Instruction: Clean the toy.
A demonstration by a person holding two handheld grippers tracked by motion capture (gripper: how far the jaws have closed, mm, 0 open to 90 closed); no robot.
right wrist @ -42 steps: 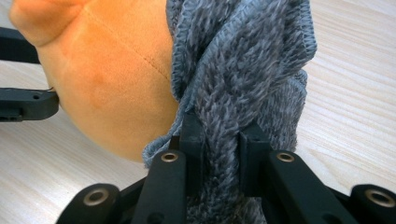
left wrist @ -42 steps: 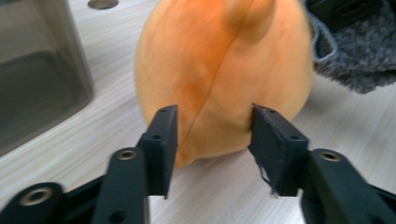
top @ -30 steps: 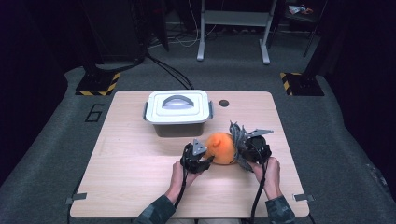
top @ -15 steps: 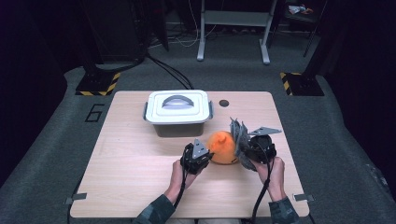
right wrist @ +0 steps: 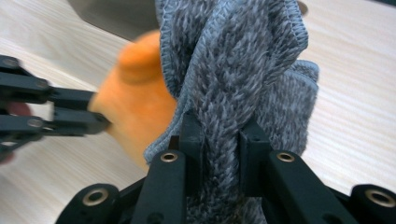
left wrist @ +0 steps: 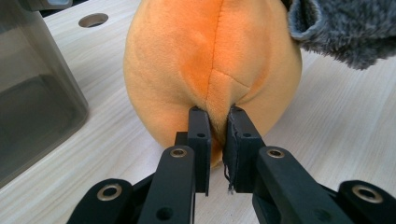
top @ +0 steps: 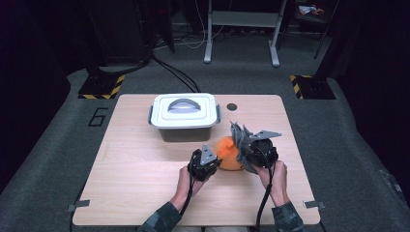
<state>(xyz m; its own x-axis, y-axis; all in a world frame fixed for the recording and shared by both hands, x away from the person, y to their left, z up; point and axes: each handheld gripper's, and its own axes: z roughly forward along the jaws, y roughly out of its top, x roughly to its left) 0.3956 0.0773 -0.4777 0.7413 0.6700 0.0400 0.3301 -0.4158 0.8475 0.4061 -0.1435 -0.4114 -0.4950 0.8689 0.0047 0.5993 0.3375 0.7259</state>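
Two grippers are on the job at the near middle of the bench, and both have a bite on something soft. The left gripper has its jaws pinched together on a fold of the orange plush toy, right at the seam low on its rounded body; those jaws have just been closing, and the fabric is caught between them now. In the high view the left gripper sits at the toy's near-left side, with the orange plush toy resting on the wood between the two hands.

Over to the right gripper: its jaws are clamped on a bunched length of grey knitted cloth, which stands up out of the grip and drapes against the toy's far side. The orange plush toy shows behind that cloth, blurred, with the left gripper's black jaws reaching it from the left edge of the right gripper view. From above, the right gripper is hard up against the toy's right flank.

Just behind the toy stands a grey storage box with a white handled lid on it, close but not touching. A small round hole sits in the bench beside the box.
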